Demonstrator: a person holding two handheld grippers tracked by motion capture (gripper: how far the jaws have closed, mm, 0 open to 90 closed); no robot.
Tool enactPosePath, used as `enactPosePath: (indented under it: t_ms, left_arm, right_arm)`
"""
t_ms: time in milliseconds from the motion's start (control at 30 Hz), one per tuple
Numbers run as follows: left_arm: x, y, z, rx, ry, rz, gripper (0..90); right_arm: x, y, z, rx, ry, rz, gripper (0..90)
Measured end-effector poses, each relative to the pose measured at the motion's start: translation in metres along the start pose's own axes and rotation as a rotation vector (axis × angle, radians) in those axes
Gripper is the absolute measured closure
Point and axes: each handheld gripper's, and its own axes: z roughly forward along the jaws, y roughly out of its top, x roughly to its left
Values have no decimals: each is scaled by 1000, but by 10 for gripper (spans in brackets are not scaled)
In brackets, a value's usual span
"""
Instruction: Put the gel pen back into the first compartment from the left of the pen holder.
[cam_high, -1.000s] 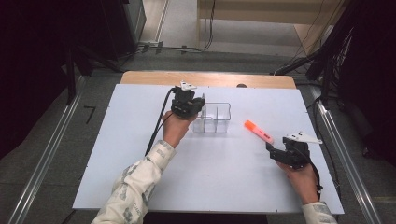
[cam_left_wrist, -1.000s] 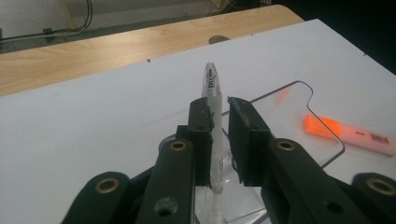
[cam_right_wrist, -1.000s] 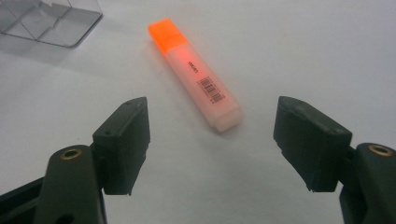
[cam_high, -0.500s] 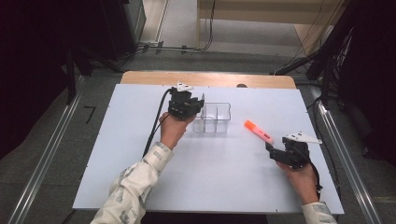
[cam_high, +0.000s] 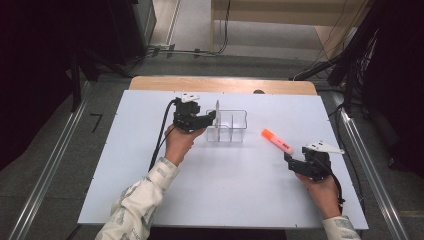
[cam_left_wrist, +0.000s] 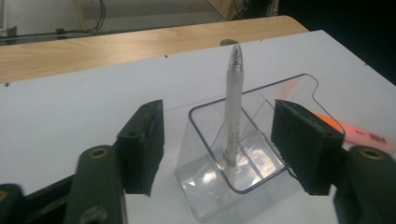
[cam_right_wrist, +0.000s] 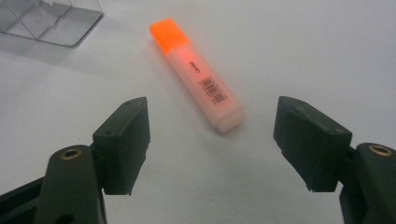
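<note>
Pen (cam_left_wrist: 232, 109): was stood nearly upright in the end compartment of the clear organizer (cam_left_wrist: 299, 86), tip up, long axis near vertical.
Left gripper (cam_left_wrist: 217, 149): jaws had just been opening; the pen was left between them, untouched.
Right gripper (cam_right_wrist: 212, 142): was held wide open, just short of the orange highlighter (cam_right_wrist: 196, 72), which was laid flat, cap pointing away.

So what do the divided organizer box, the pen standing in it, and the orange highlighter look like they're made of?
Organizer box: clear glossy plastic, probably acrylic; the table shows through its walls.
Pen: looks like silvery-grey matte plastic or metal; too blurred to settle.
Highlighter: translucent pale plastic body with an opaque orange cap and a printed barcode.
</note>
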Motion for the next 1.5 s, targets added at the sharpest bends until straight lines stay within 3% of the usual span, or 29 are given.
enactPosePath:
  t_ms: [233, 700, 1000, 1333, 1500]
  left_arm:
    - [10, -7, -16, -19, 27, -8, 275]
    - [22, -34, -38, -20, 43, -3, 248]
    - [32, -51, -48, -27, 59, -33, 236]
    - [44, -79, -57, 22, 88, -28, 235]
    - [50, -87, -65, 19, 107, -39, 235]
  right_arm:
    - [1, 0, 0, 3, -1, 2, 256]
    - [2, 0, 1, 5, -2, 0, 256]
    - [3, 0, 1, 6, -5, -1, 256]
    - [2, 0, 0, 7, -7, 1, 256]
    - [3, 0, 0, 6, -8, -4, 257]
